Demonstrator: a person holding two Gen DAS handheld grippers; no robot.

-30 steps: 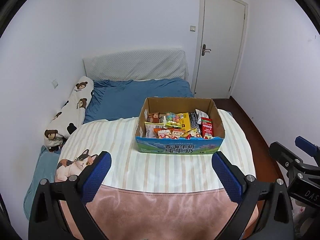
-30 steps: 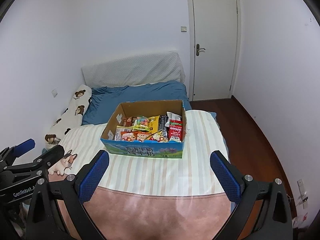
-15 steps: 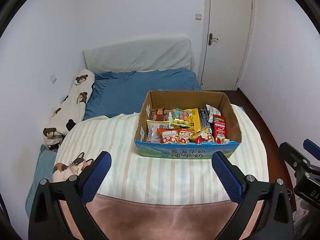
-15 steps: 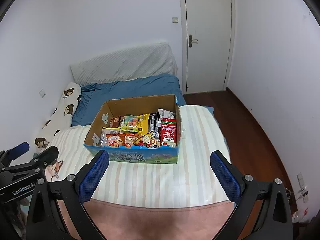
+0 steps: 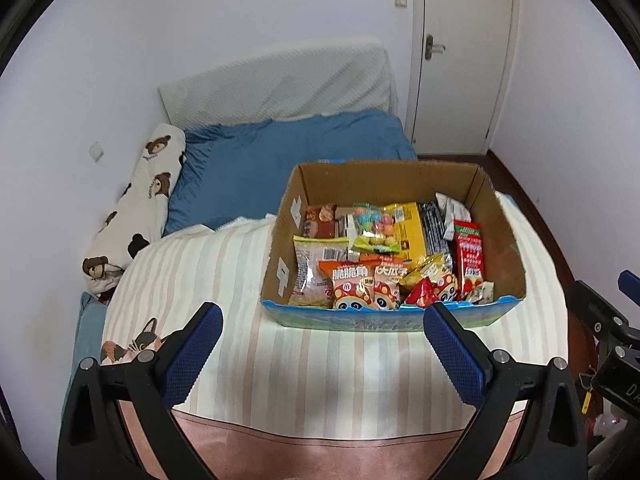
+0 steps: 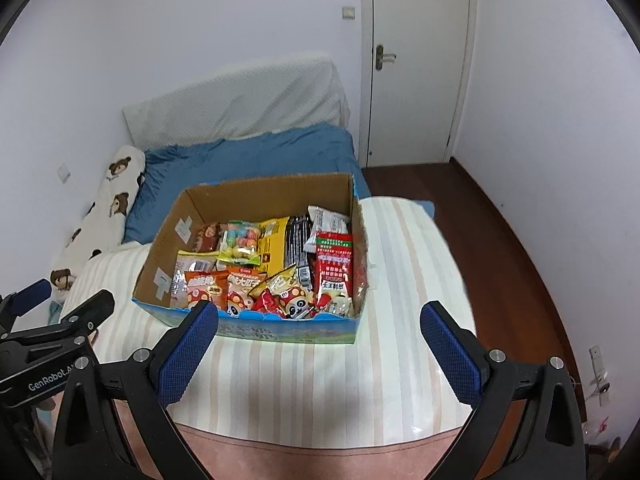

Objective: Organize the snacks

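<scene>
Presently: left gripper (image 5: 322, 334) and right gripper (image 6: 319, 334), both spread wide, empty, above the striped blanket (image 5: 320, 380) at the bed's near edge. Cardboard box (image 6: 248, 322) of snack packets (image 6: 264, 268) ahead, mid-bed. Risk, judged: crinkly overlapping packets may slip or lift together; soft bedding may tip the box. Obstructions: box walls; bear-print pillow (image 5: 136, 208) along the left edge.

Left gripper (image 5: 322, 332) wide apart, empty; right gripper (image 6: 320, 330) same, both level, side by side.
</scene>
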